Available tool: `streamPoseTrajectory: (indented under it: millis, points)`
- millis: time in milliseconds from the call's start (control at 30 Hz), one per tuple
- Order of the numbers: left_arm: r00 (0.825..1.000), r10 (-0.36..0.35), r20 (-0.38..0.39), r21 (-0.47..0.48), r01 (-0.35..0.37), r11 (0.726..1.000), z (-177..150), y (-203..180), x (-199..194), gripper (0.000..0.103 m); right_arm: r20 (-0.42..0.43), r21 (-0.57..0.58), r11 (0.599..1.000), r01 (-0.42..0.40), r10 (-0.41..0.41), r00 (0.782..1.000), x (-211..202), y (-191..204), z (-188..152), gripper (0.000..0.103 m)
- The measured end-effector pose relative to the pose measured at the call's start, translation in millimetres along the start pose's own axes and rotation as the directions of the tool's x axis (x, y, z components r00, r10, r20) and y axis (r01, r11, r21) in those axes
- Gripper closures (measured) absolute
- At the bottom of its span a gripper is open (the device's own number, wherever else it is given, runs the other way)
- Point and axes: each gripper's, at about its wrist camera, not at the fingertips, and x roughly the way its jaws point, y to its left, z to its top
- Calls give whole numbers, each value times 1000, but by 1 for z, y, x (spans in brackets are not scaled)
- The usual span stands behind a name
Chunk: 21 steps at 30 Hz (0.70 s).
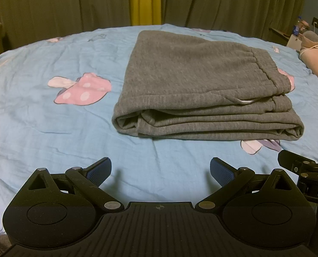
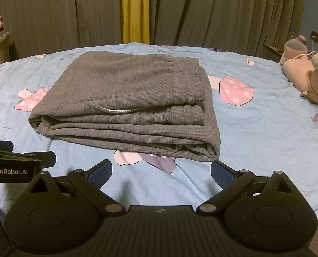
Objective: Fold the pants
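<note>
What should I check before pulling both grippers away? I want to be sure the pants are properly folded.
1. Gray pants folded into a compact stack: ok.
2. Left gripper open, holding nothing: ok.
3. Right gripper open, clear of fabric: ok.
4. Waistband lying on top: ok.
5. White drawstring tucked in: not ok, a loop shows.
6. Far edge aligned: cannot tell.

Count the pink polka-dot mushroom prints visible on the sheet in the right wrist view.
2: one left of the folded grey ribbed pants at, one right of them at. More may hide underneath.
</note>
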Motion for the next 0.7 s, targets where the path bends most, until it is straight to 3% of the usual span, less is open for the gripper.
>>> streamPoseTrajectory:
  millis: [700]
  points:
    - [1000,-3,-3,-1,3,1000,-1,-1,-1,1,-8,3,1000,4,-4,1000,1,-1,-1,4]
